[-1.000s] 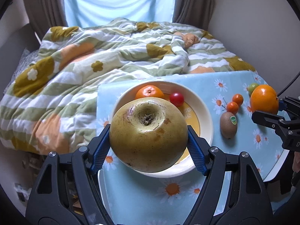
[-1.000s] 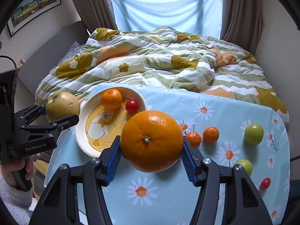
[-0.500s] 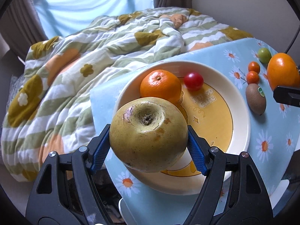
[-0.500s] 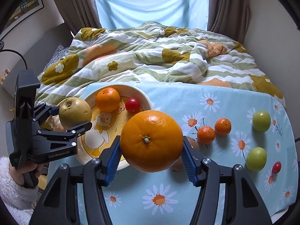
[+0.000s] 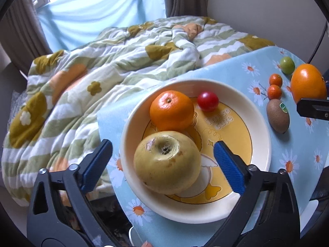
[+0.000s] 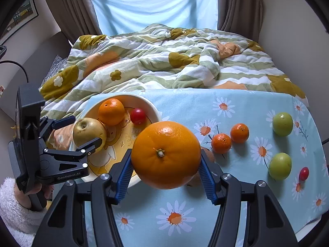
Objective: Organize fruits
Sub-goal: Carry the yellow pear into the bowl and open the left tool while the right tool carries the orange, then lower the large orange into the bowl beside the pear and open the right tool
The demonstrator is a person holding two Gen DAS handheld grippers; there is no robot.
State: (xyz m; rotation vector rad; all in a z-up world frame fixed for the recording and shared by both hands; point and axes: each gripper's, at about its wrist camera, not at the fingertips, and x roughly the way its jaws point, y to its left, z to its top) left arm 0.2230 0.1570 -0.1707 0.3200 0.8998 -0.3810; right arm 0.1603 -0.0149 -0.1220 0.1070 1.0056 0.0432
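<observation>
Left wrist view: the yellow-green pear-like fruit (image 5: 167, 162) rests in the cream round plate with a yellow cartoon centre (image 5: 261, 131), near the mandarin (image 5: 171, 110) and small red fruit (image 5: 207, 101), while the left gripper (image 5: 163, 161) has just opened its fingers wide and stands clear of it. The right gripper (image 6: 165, 178) clamps the large orange (image 6: 165, 154) over the daisy-print table (image 6: 185, 216), so three are in; this one, two small tangerines (image 6: 221, 143), two green fruits (image 6: 282, 124), a brown kiwi (image 5: 278, 115) and another small red fruit (image 6: 304, 173) remain. Only the right view shows those far-right strays and the fleecy sleeve (image 6: 10, 210).
</observation>
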